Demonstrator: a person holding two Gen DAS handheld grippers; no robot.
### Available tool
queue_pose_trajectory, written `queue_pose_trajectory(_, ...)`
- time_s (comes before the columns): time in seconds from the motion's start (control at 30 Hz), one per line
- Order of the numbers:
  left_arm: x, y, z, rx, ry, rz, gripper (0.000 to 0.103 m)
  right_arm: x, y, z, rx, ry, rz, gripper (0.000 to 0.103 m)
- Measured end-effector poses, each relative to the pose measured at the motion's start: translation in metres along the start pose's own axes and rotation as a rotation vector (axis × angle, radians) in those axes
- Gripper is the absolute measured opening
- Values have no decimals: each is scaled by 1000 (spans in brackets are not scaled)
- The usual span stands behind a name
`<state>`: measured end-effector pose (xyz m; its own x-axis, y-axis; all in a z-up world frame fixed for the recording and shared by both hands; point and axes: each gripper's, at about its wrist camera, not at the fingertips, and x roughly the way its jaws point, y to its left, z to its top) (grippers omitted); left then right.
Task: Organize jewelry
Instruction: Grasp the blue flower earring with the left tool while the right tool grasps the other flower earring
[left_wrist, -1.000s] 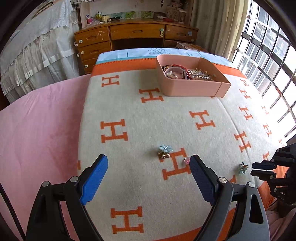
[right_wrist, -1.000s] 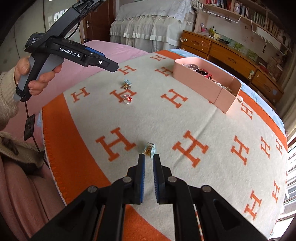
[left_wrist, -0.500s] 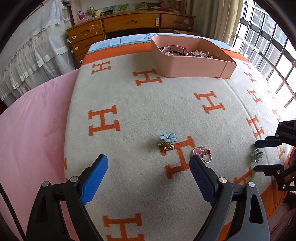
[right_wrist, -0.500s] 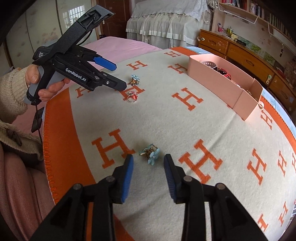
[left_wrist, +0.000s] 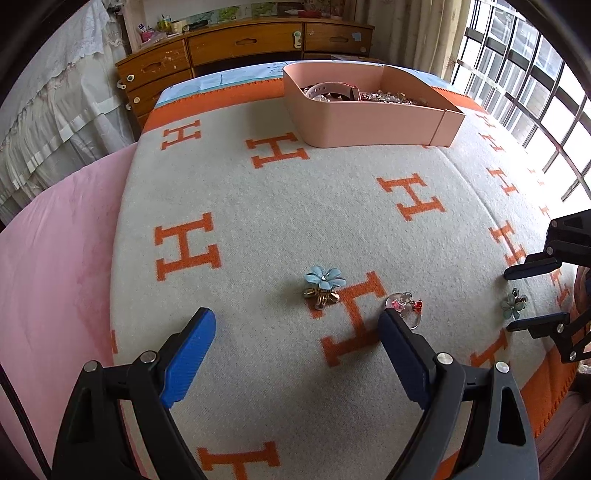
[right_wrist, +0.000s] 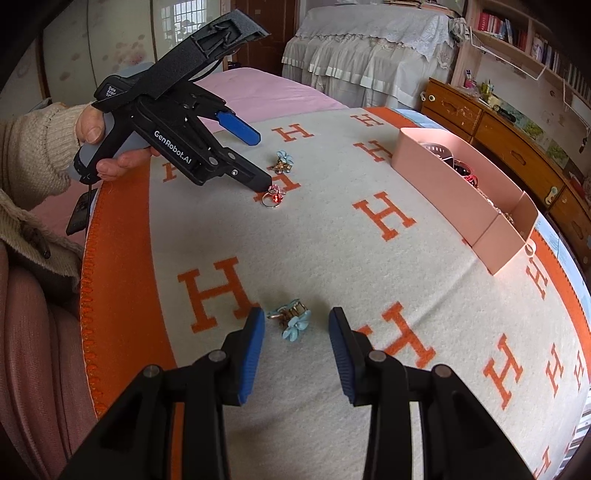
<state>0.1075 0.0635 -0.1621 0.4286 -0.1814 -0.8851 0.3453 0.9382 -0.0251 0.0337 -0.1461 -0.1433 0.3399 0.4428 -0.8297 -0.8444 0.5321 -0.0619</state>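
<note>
A blue flower clip (left_wrist: 324, 285) lies on the H-patterned blanket (left_wrist: 258, 206) just ahead of my open left gripper (left_wrist: 297, 326); it also shows in the right wrist view (right_wrist: 283, 162). A red and pink ring (left_wrist: 405, 305) lies by the left gripper's right fingertip, seen too in the right wrist view (right_wrist: 272, 196). A second blue flower clip (right_wrist: 291, 320) lies between the tips of my open right gripper (right_wrist: 297, 322), also visible in the left wrist view (left_wrist: 514, 302). The pink jewelry box (left_wrist: 369, 114) holds several pieces at the far side.
A wooden dresser (left_wrist: 240, 48) stands behind the bed. A pink sheet (left_wrist: 55, 266) lies left of the blanket. Windows (left_wrist: 535, 74) are at the right. A white covered bed (right_wrist: 369, 51) stands further back. The person's sleeve and hand (right_wrist: 44, 155) hold the left gripper.
Both grippers have dropped lower and closer to the blanket. The right gripper has opened from shut and now straddles the second flower clip. The left gripper has neared the ring.
</note>
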Motion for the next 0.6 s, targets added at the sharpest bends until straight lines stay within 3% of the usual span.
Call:
queue_pose_trajectory(0.1, 2, 0, 2, -3, -3, -3, 86, 2, 1, 3, -24, 0, 9, 35)
queue_pose_trajectory(0.17, 2, 2, 4, -7, -9, 3, 81, 3, 2, 4, -34, 1, 24, 24)
queue_pose_trajectory(0.23, 1, 3, 5, -11, -16, 2, 72, 3, 5, 5, -41, 1, 24, 24)
queue_pose_trajectory(0.4, 1, 3, 8, -13, -26, 3, 65, 2, 5, 5, -13, -8, -11, 24)
queue_pose_trajectory(0.47, 0, 1, 8, -7, -38, -3, 51, 2, 3, 4, 8, -13, -26, 24)
queue_pose_trajectory(0.53, -2, -1, 9, -8, -46, -8, 20, 1, 1, 3, 33, -17, -38, 24)
queue_pose_trajectory(0.6, -2, -2, 9, -24, -48, -13, 18, 0, -2, 3, 61, -17, -52, 24)
